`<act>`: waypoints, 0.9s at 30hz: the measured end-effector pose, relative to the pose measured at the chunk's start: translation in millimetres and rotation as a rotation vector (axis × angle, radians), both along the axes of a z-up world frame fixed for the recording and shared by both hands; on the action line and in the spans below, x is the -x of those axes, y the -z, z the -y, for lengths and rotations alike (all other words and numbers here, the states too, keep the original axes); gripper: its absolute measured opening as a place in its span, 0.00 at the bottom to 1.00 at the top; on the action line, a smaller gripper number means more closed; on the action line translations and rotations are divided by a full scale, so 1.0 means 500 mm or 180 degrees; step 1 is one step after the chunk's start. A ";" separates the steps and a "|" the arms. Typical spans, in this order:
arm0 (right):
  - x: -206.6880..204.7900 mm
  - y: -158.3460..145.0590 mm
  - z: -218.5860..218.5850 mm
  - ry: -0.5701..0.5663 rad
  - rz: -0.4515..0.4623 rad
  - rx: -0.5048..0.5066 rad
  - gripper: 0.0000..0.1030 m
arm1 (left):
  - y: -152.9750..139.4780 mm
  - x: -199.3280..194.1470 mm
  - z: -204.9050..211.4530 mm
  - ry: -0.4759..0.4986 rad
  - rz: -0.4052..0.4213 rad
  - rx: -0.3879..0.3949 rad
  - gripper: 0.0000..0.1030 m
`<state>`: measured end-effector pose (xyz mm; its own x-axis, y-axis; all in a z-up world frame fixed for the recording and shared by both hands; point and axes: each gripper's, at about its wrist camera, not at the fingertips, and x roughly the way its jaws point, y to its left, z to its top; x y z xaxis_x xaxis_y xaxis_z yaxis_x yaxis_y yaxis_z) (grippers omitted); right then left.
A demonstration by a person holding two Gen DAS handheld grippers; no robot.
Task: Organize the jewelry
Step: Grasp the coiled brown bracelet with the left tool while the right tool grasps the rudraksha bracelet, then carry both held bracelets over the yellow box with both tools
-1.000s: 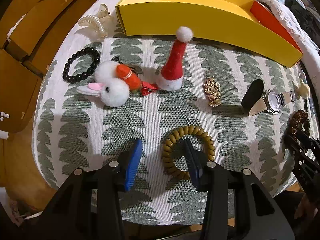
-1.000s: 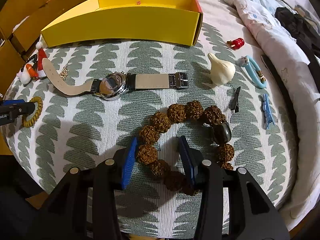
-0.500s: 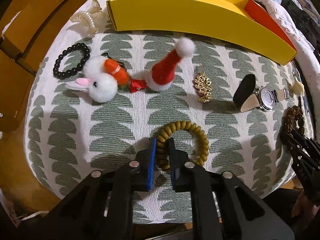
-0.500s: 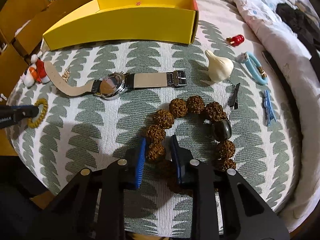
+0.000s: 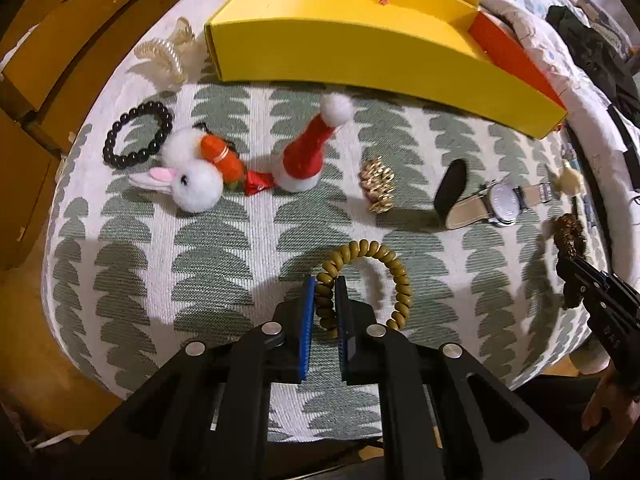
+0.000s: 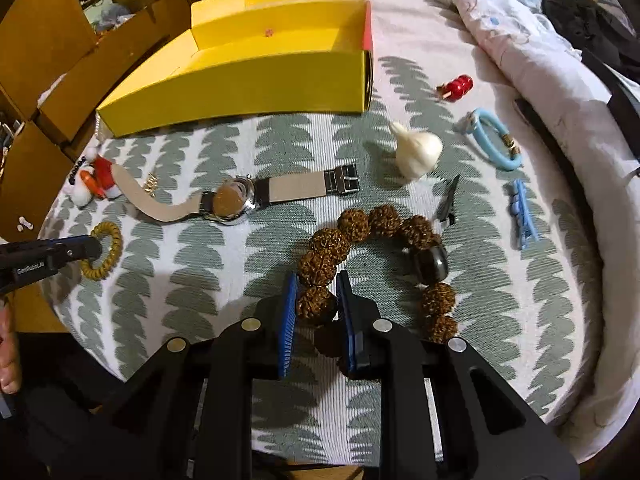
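Left gripper point(image 5: 325, 284) clamped on the near-left side of the olive coil hair tie point(image 5: 366, 282), low center of the left wrist view. Right gripper point(image 6: 317, 284) pinched tight on one bead of the brown bead bracelet point(image 6: 380, 268), center of the right wrist view. Yellow box point(image 6: 240, 76) upper left; watch point(image 6: 236, 204) between box and bracelet.

Each camera rides just behind its own tool, looking forward and down along the two fingers at the patterned tabletop point(image 5: 168, 248) from close above. The left view faces the tabletop's left part, the right view its right part. Both aim toward the yellow box point(image 5: 360, 52) at the far edge. They share the box, the wristwatch point(image 6: 232, 202), the coil hair tie point(image 5: 380, 272), and each catches the other tool at its side edge.
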<state>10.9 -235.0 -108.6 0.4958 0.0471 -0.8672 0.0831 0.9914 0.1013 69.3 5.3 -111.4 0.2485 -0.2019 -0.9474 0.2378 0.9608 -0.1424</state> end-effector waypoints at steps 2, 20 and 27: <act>0.006 -0.015 0.002 -0.0007 0.0041 -0.0013 0.20 | -0.012 0.003 0.000 0.0006 0.0040 0.0035 0.10; 0.047 -0.216 0.050 0.0127 0.0717 -0.0300 0.20 | -0.146 0.007 -0.001 0.0025 0.0449 0.0385 0.09; -0.016 -0.297 0.046 0.0042 0.0825 -0.0268 0.20 | -0.211 -0.050 0.010 -0.0015 0.0596 0.0354 0.09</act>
